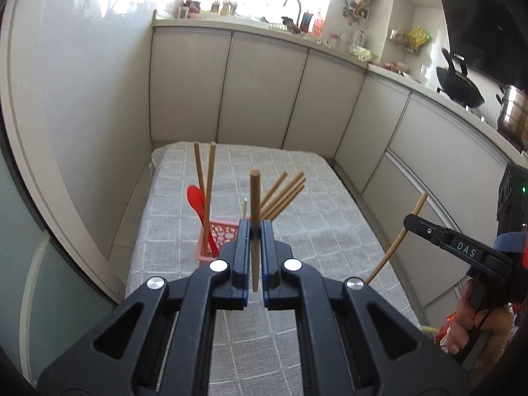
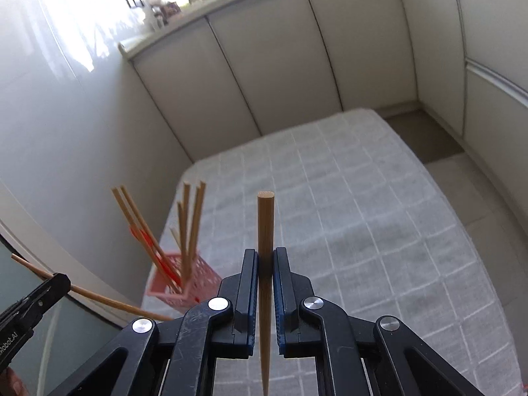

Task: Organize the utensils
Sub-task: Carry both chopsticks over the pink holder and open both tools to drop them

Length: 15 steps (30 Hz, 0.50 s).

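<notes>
A: Utensils are being sorted on a worktop [image 1: 316,198] that is covered by a grey checked cloth [image 2: 363,214]; it is bordered on the far side and the right by pale cabinet doors [image 1: 264,92].

B: And the tools?

A: The left tool [image 1: 255,231] is closed on a wooden chopstick [image 1: 254,217], which is held upright between the blue pads, its round blunt end uppermost. The right tool [image 2: 265,260] is likewise clamped on a second chopstick [image 2: 265,231], blunt end up and tapered end pointing down between the tool's arms. In the left wrist view the right tool is seen at the right edge with its chopstick held at a slant; in the right wrist view the left tool is seen at the lower left.

B: Where are the other pieces kept?

A: A pink perforated basket [image 1: 222,231] is stood near the left edge of the worktop. Several more chopsticks [image 1: 283,194] are leaned inside it, two [image 1: 204,178] at its left side and a bunch fanned to the right. A red spoon [image 1: 198,203] is also stood in the basket, bowl upward.

B: Anything smaller?

A: A thin pale rod [image 1: 245,208] is seen just beside the left-held chopstick; what it is cannot be told.
</notes>
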### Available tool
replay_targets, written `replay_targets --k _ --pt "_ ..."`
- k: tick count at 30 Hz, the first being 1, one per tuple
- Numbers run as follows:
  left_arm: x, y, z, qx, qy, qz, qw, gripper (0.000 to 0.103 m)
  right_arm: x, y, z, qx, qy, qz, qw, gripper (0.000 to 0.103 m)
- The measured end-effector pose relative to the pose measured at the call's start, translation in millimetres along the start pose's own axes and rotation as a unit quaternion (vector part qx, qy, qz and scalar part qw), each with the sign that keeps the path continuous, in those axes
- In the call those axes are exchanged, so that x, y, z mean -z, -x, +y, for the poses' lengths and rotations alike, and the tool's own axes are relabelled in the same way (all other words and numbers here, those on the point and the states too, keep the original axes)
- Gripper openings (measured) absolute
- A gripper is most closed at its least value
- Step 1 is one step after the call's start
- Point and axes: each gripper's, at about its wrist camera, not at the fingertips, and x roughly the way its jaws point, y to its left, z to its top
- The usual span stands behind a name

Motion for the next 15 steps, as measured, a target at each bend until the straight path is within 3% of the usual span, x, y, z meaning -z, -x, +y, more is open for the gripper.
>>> replay_targets --k 3,7,15 --pt "-10 14 9 -0.011 0.017 -0.043 0.9989 0.007 -12 18 14 -0.018 0.0 -0.054 0.998 0.008" --pt "-18 12 19 -0.02 0.04 -0.072 0.9964 0.007 -25 30 34 -0.036 0.006 -0.115 0.993 0.008" --pt "-21 -17 14 -0.058 0.025 -0.095 0.9934 0.007 -32 1 65 -0.067 0.002 -0.154 0.986 0.008"
